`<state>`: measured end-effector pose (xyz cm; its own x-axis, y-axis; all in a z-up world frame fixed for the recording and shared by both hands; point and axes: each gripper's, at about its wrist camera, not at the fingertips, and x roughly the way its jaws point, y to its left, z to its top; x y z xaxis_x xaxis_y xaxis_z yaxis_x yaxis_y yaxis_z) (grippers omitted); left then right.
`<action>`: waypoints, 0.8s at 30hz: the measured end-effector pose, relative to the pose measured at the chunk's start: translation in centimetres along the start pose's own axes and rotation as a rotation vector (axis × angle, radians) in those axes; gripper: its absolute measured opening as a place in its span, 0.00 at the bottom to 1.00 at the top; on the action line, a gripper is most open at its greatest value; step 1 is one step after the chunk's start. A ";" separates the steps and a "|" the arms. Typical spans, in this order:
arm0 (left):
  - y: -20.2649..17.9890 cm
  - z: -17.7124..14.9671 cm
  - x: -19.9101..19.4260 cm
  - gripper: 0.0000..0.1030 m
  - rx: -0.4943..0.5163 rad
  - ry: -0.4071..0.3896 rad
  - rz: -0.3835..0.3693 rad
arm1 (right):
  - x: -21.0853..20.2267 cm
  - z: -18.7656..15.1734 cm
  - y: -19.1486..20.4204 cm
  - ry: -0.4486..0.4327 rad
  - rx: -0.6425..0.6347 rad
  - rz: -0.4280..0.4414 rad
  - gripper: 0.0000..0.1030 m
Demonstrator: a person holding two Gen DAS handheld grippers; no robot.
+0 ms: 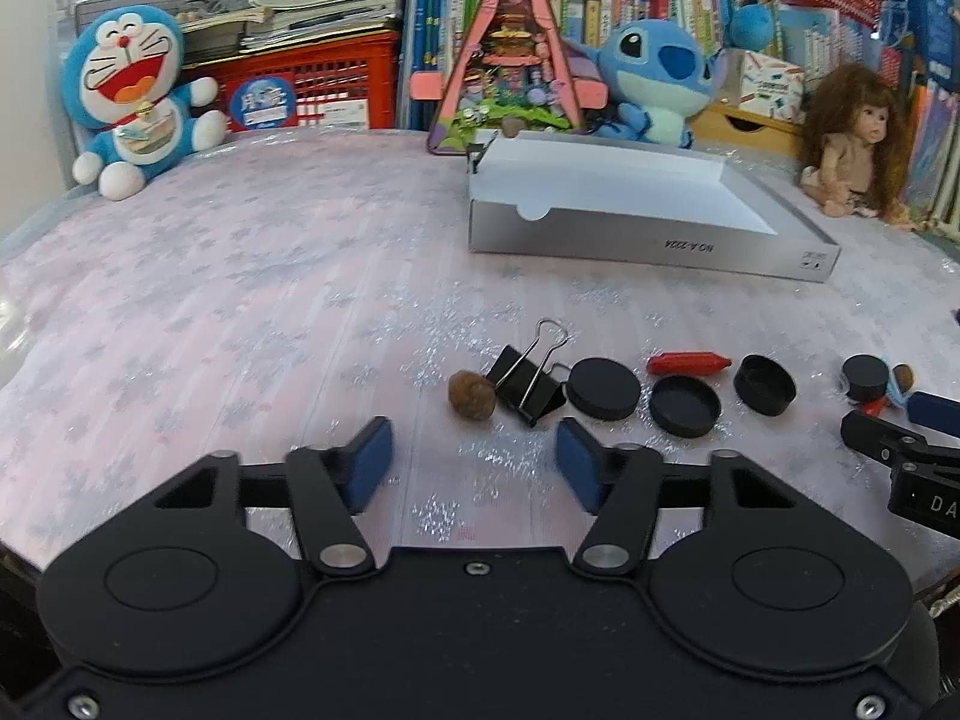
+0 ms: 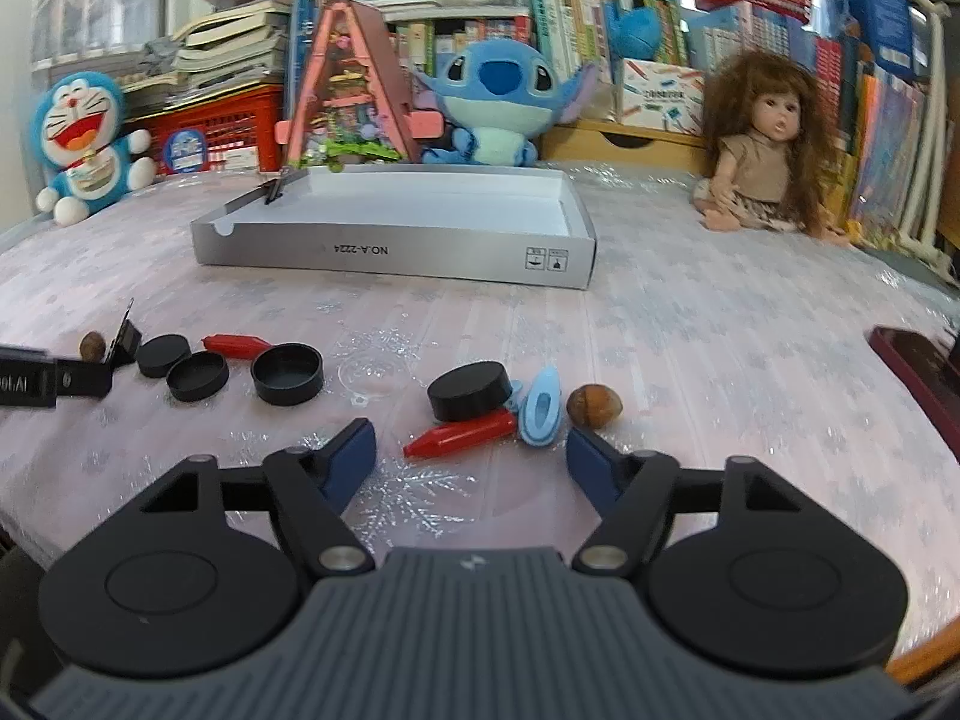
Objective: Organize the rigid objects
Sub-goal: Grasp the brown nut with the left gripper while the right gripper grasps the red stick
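Observation:
Small objects lie in a row on the pink tablecloth. In the left wrist view: a brown nut (image 1: 472, 395), a black binder clip (image 1: 529, 381), three black caps (image 1: 603, 387) and a red crayon-like piece (image 1: 689, 362). My left gripper (image 1: 474, 463) is open and empty, just short of the nut. In the right wrist view: a black cap (image 2: 469, 390), a red piece (image 2: 461, 434), a light blue clip (image 2: 540, 406) and another nut (image 2: 594, 405). My right gripper (image 2: 471, 461) is open and empty just before them. A silver open box (image 2: 396, 249) sits behind.
Plush toys, a doll (image 2: 765, 150), a pink triangular toy house (image 2: 348, 90) and book stacks line the far table edge. A dark red object (image 2: 918, 366) lies at the right edge. The left gripper shows at the left of the right wrist view (image 2: 54, 381).

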<state>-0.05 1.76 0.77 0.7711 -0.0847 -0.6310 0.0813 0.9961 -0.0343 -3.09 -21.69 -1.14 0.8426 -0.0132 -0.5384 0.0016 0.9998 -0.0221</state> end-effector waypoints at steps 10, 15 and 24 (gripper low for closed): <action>0.7 0.3 1.0 0.36 0.064 -0.035 -0.050 | 0.7 0.3 -1.3 -0.008 -0.058 0.068 0.53; 0.6 0.5 1.7 0.34 0.089 -0.036 -0.059 | 1.4 0.6 -1.6 -0.014 -0.096 0.094 0.54; 0.8 0.7 1.6 0.16 0.041 -0.034 -0.081 | 0.8 0.2 -1.2 -0.021 -0.091 0.111 0.21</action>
<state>1.70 2.44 0.26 0.7818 -0.1664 -0.6010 0.1694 0.9842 -0.0521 -2.34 -22.92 -1.35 0.8458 0.0985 -0.5243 -0.1403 0.9893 -0.0404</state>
